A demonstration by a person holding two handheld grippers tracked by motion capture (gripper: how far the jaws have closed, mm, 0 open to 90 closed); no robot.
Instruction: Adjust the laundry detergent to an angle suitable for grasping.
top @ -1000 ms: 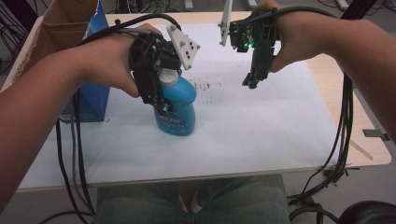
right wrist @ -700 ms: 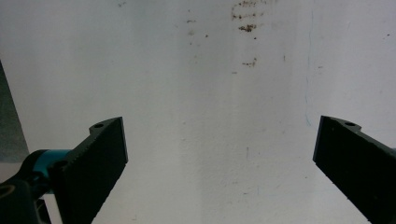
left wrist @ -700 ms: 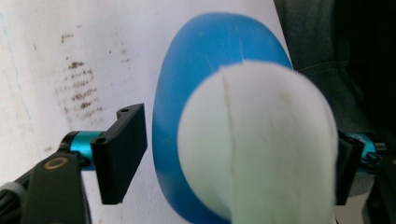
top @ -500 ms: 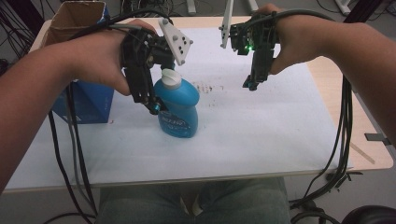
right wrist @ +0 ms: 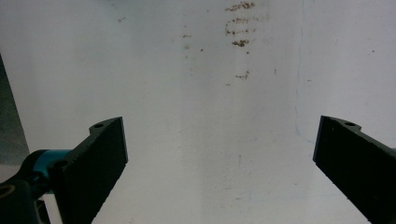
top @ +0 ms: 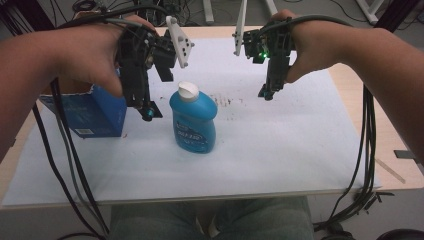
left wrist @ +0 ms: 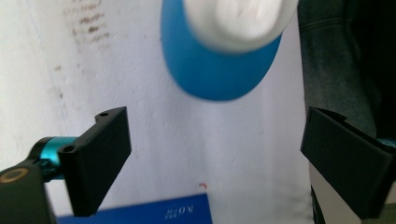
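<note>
Bottle (top: 193,120) stands upright near the middle of the white sheet (top: 280,150), blue body, white flip cap (top: 187,91) on top; blue box (top: 85,112) just left of it, open at the top; brown smudges (top: 225,100) on the sheet to its right. Left gripper (top: 145,102) hangs between box and bottle, apart from both, jaws spread wide and empty; in the left gripper view the bottle (left wrist: 219,65) sits ahead of the gap, not inside it. Right gripper (top: 266,92) hovers at far right over bare sheet, jaws likewise spread, nothing between them. Handling, as judgement: plastic bottle, likely smooth and a bit slippery, walls probably give under a hard squeeze; weight depends on fill, cannot tell; tall and narrow-footed, so tippable; best hold looks like the neck just under the cap, or across the narrower width of the body.
</note>
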